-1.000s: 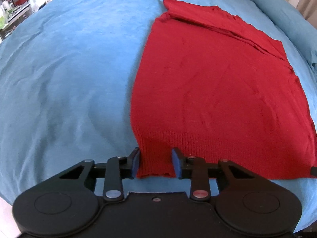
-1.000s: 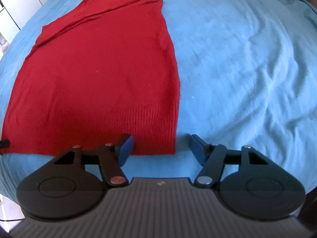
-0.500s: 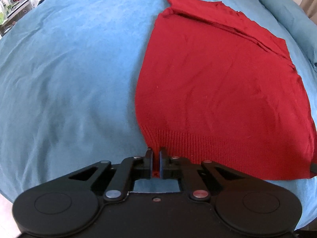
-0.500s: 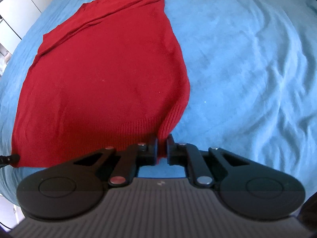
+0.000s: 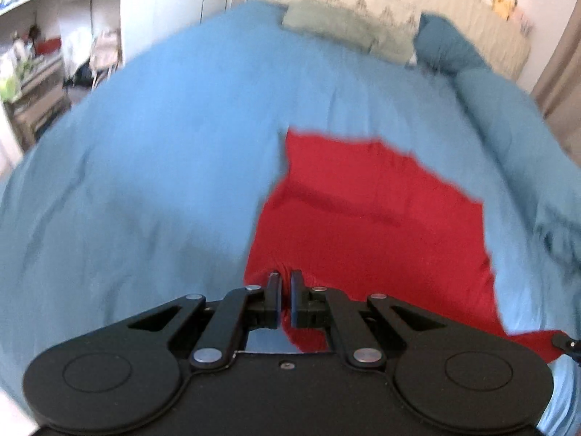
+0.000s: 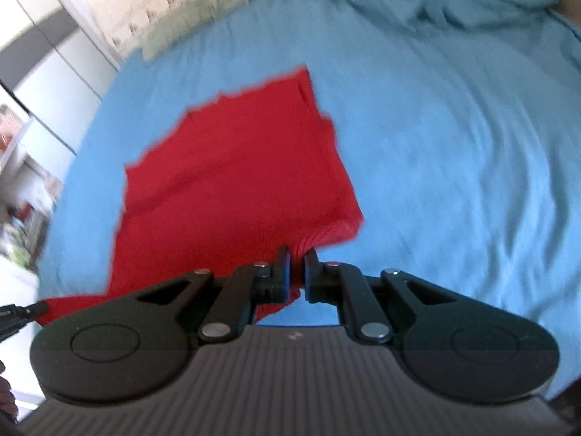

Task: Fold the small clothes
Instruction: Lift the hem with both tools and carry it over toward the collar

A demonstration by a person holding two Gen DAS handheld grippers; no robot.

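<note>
At the bottom centre of each view, the left gripper [image 5: 285, 279] and the right gripper [image 6: 297, 256] each pinched a hem corner of the red knit garment [image 5: 366, 218], which spread across mid-frame over the blue bedcover [image 5: 145, 167]

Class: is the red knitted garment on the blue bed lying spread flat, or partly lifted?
Partly lifted: the left claw and right claw each pinch the red garment's near hem, raising it.
</note>
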